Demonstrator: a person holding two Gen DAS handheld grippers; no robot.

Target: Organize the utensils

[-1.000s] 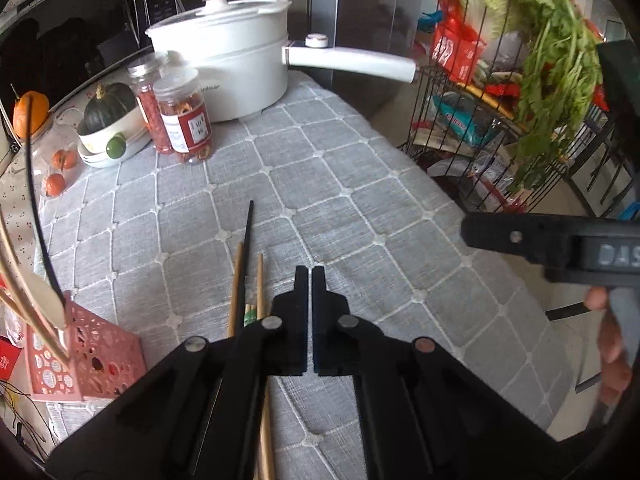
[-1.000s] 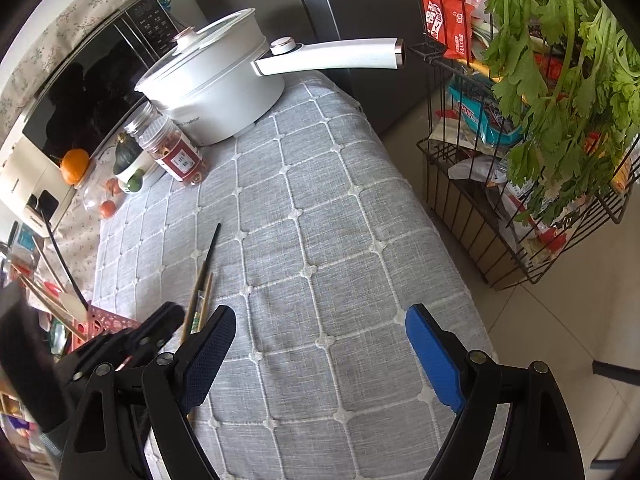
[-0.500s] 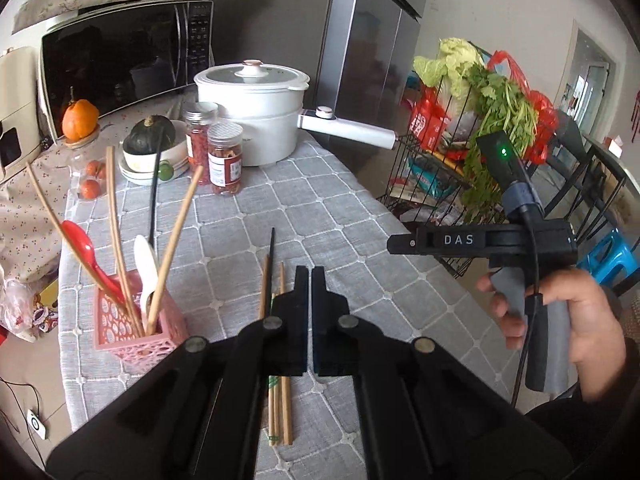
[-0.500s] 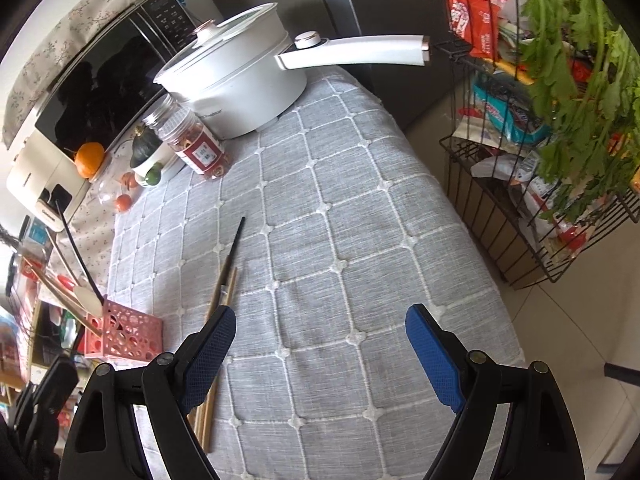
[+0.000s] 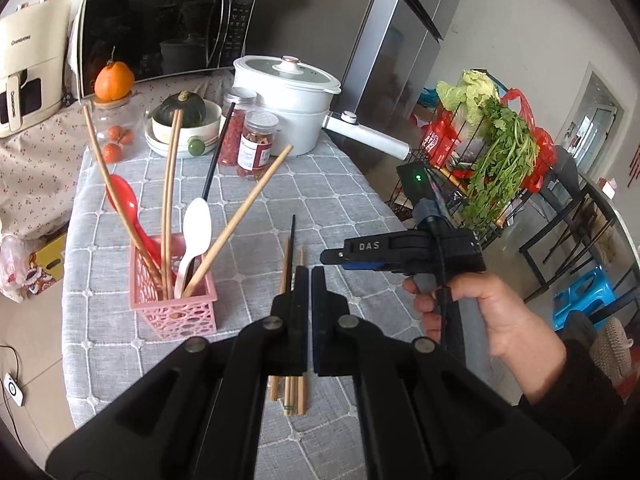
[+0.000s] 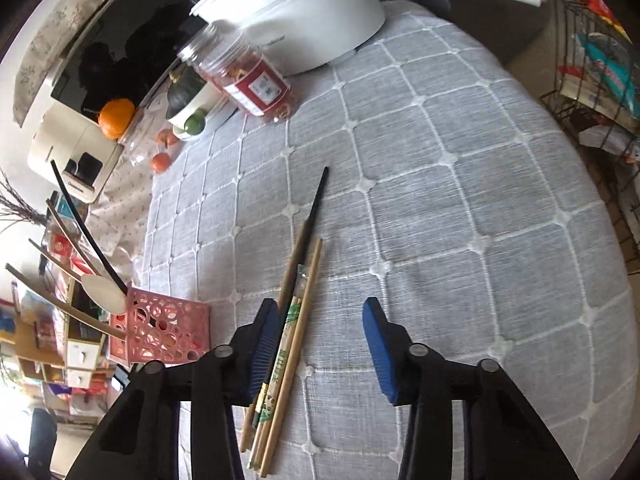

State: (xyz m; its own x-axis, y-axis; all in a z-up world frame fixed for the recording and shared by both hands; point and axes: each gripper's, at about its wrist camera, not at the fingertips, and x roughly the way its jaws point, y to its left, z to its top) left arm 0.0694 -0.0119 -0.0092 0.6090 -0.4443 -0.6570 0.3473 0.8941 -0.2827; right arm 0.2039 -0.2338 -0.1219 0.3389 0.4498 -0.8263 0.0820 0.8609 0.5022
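Note:
Several wooden chopsticks and a black one (image 6: 296,312) lie bundled on the grey quilted tablecloth. My right gripper (image 6: 320,308) hovers over them with its jaws closing. The bundle runs just inside the left blue pad (image 6: 264,332), and neither pad presses on it. In the left wrist view the right gripper (image 5: 332,258) shows side-on in a person's hand (image 5: 480,312). My left gripper (image 5: 311,276) is shut and empty above the same chopsticks (image 5: 285,264). To the left, a pink basket (image 5: 172,308) holds chopsticks, a red spoon (image 5: 122,200) and a white spoon (image 5: 198,220).
A white pot (image 5: 288,108) with a long handle, two jars (image 5: 258,144) and a bowl with a squash (image 5: 184,120) stand at the back. A wire rack of greens (image 5: 496,152) stands past the table's right edge. The pink basket (image 6: 160,332) sits left of the bundle.
The left gripper pulled back and rose, bringing the whole basket into view. The right gripper moved left and down over the chopsticks, and its jaws narrowed.

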